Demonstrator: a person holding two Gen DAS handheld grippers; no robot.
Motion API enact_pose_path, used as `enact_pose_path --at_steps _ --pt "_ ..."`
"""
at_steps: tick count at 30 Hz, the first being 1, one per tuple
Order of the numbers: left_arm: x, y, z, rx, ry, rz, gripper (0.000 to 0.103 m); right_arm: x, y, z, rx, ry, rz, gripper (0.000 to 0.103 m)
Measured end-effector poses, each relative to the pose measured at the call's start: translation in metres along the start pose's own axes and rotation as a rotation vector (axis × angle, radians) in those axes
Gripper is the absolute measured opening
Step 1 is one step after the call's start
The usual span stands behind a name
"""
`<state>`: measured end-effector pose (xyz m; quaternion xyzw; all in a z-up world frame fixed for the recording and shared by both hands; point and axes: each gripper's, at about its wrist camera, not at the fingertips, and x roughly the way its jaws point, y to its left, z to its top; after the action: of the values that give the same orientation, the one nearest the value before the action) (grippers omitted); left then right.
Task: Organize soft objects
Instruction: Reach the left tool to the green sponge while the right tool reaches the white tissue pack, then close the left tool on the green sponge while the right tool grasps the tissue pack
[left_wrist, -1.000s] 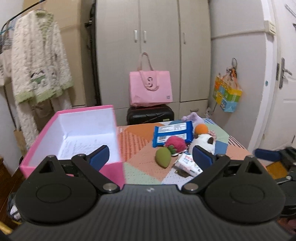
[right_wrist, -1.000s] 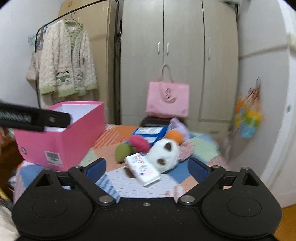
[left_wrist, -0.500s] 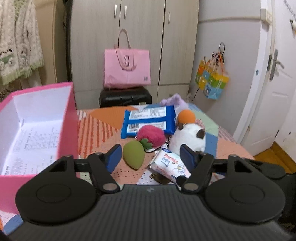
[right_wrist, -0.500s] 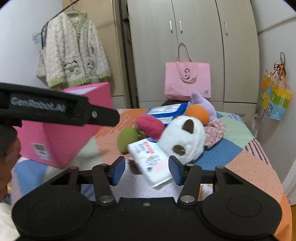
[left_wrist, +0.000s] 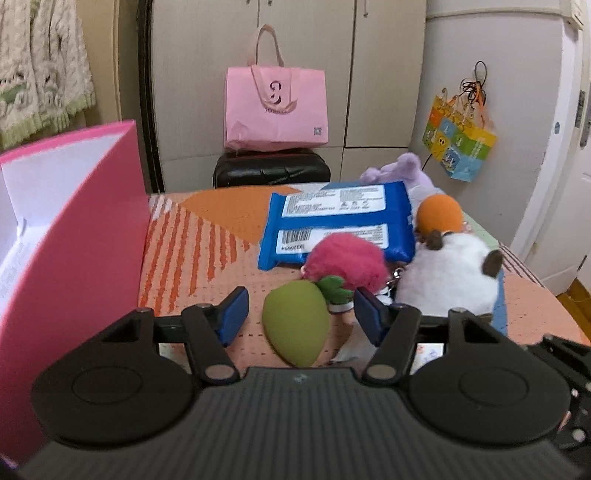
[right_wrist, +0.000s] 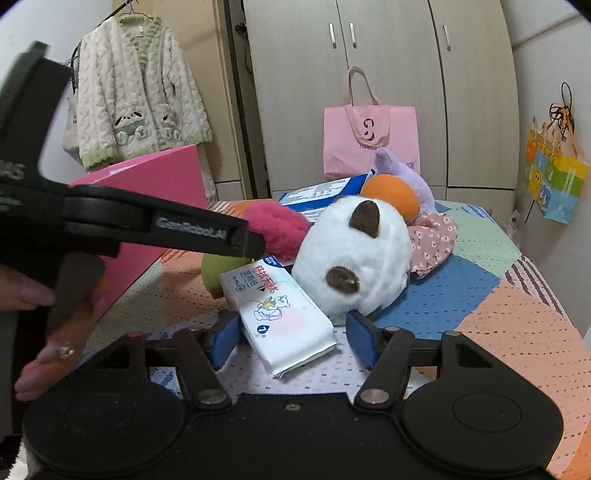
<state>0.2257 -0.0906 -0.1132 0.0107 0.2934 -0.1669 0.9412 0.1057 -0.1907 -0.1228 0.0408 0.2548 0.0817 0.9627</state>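
My left gripper (left_wrist: 300, 318) is open, its blue pads on either side of a green teardrop sponge (left_wrist: 295, 325) on the patchwork table. Behind it lie a pink plush strawberry (left_wrist: 347, 260), a blue wipes pack (left_wrist: 340, 221), an orange ball (left_wrist: 439, 217), a white plush (left_wrist: 447, 275) and a purple plush (left_wrist: 400, 171). My right gripper (right_wrist: 291, 338) is open around a white tissue pack (right_wrist: 282, 312), in front of the white plush (right_wrist: 354, 254). The open pink box (left_wrist: 70, 236) stands at the left.
A floral pink fabric item (right_wrist: 434, 238) lies right of the white plush. A pink tote bag (left_wrist: 275, 107) sits on a black case (left_wrist: 271, 170) behind the table. The left gripper's body (right_wrist: 129, 225) crosses the right wrist view at left.
Both grippers moved forward and down. The left one now straddles the green sponge and the right one straddles the tissue pack. The pink box slid toward the left edge of view.
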Motion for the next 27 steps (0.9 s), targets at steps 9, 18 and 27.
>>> enact_pose_path --at_steps 9,18,27 --pt "0.013 0.007 -0.007 -0.031 0.05 -0.022 0.041 -0.005 0.009 0.006 0.007 0.066 0.004 0.053" --pt "0.011 0.001 -0.009 -0.013 0.04 0.01 0.037 0.005 0.013 -0.004 -0.041 -0.014 0.022 0.051" --pt "-0.017 0.006 -0.005 -0.022 0.02 0.002 0.037 -0.015 0.024 0.001 -0.038 -0.023 0.003 0.046"
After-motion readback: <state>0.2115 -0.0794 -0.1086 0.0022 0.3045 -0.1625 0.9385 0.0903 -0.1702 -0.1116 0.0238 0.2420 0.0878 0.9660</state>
